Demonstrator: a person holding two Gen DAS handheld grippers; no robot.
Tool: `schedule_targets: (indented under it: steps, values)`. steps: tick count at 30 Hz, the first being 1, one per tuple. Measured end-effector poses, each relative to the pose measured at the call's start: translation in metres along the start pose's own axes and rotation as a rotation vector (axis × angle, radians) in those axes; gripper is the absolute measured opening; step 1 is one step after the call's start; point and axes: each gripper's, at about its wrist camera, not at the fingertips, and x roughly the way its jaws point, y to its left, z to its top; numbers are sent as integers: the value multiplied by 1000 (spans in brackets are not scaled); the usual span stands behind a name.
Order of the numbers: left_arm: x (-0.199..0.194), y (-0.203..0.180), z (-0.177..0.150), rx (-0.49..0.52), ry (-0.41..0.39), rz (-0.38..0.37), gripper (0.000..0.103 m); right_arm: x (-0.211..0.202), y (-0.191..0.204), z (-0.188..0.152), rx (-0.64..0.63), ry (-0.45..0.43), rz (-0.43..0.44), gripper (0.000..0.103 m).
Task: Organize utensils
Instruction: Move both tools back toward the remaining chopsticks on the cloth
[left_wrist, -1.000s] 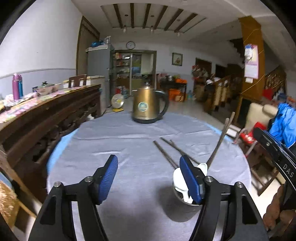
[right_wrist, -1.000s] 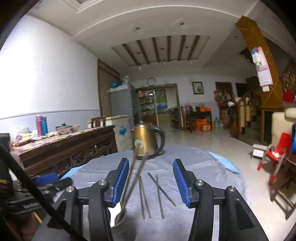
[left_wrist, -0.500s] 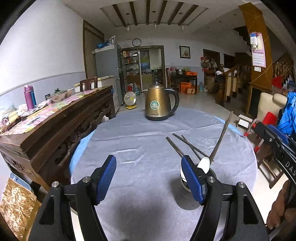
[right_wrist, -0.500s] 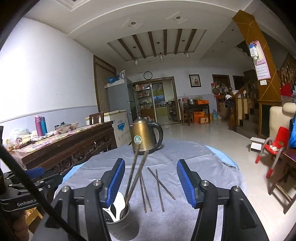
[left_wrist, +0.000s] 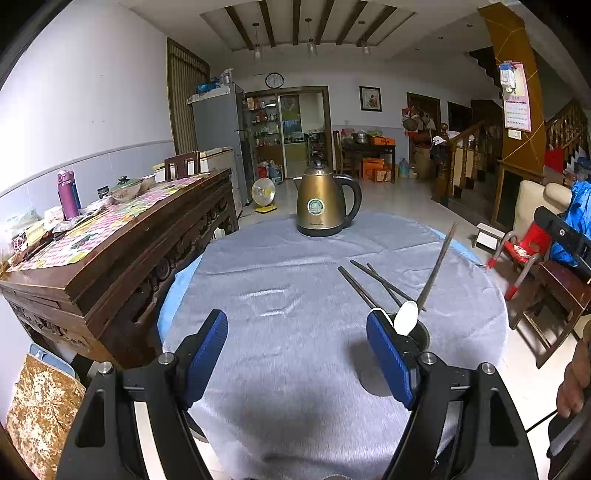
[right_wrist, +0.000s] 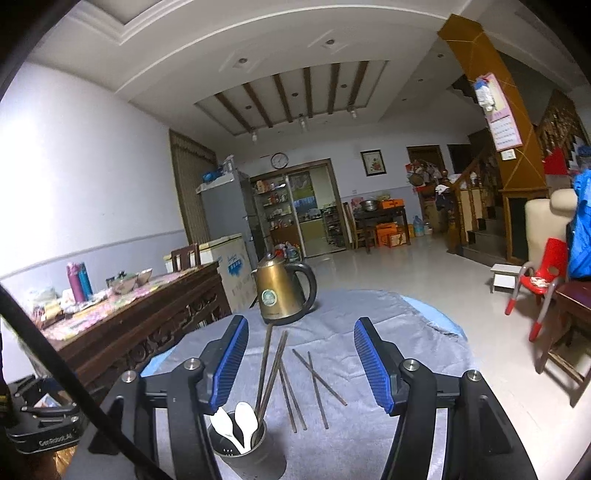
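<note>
A metal utensil cup (right_wrist: 246, 452) stands on the grey-clothed round table (left_wrist: 295, 280). It holds two white spoons (right_wrist: 242, 424) and a pair of dark chopsticks (right_wrist: 269, 365) that lean upward. In the left wrist view the cup (left_wrist: 419, 334) sits just behind my right finger, with a spoon (left_wrist: 405, 317) and chopsticks (left_wrist: 437, 264) sticking out. Several loose chopsticks (right_wrist: 314, 380) lie flat on the cloth beyond the cup; they also show in the left wrist view (left_wrist: 373, 282). My left gripper (left_wrist: 297, 354) is open and empty. My right gripper (right_wrist: 301, 363) is open and empty, above and behind the cup.
A gold electric kettle (left_wrist: 325, 205) stands at the table's far side. A dark wooden sideboard (left_wrist: 110, 258) with bottles and bowls runs along the left. A red plastic chair (right_wrist: 539, 288) and a wooden chair (left_wrist: 554, 295) stand to the right.
Both grippers have drawn back and risen from the cup. The cup now looks smaller and farther off in both views. Both stay open.
</note>
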Motion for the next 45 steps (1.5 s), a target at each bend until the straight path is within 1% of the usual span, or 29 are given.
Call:
schedule_targets:
  steps: [4, 9, 11, 12, 14, 16, 20, 24, 28, 31, 34, 38, 45]
  values:
    - [-13, -1, 2, 8, 1, -16, 79, -15, -9, 6, 21, -7, -15, 66]
    - [-26, -7, 11, 34, -10, -13, 79, -19, -20, 6, 59, 29, -18, 66]
    - [-36, -5, 14, 22, -42, -25, 79, -19, -26, 7, 98, 52, -2, 66]
    - [-41, -3, 14, 14, -64, -29, 82, -20, -28, 7, 115, 60, 4, 66]
    - [-47, 2, 14, -1, -95, -26, 86, -22, -28, 7, 114, 74, -3, 67]
    - [-47, 8, 13, -14, -107, -19, 87, -21, -27, 7, 95, 90, -16, 67]
    - [-31, 22, 13, -52, -73, 0, 87, -12, -32, 6, 107, 121, -30, 68]
    - [-21, 35, 20, -78, -56, 57, 87, 1, -47, 0, 154, 171, -58, 68]
    - [-15, 47, 33, -109, -48, 108, 87, -1, -60, -1, 163, 173, -84, 68]
    - [-13, 46, 36, -98, -41, 138, 87, -4, -67, 0, 171, 161, -84, 68]
    - [-10, 42, 34, -72, -33, 135, 87, -1, -69, 2, 165, 161, -80, 70]
    - [-2, 36, 33, -39, -18, 130, 87, 8, -73, 0, 179, 184, -76, 70]
    - [22, 34, 37, -33, 17, 135, 87, 26, -80, -8, 177, 230, -100, 70]
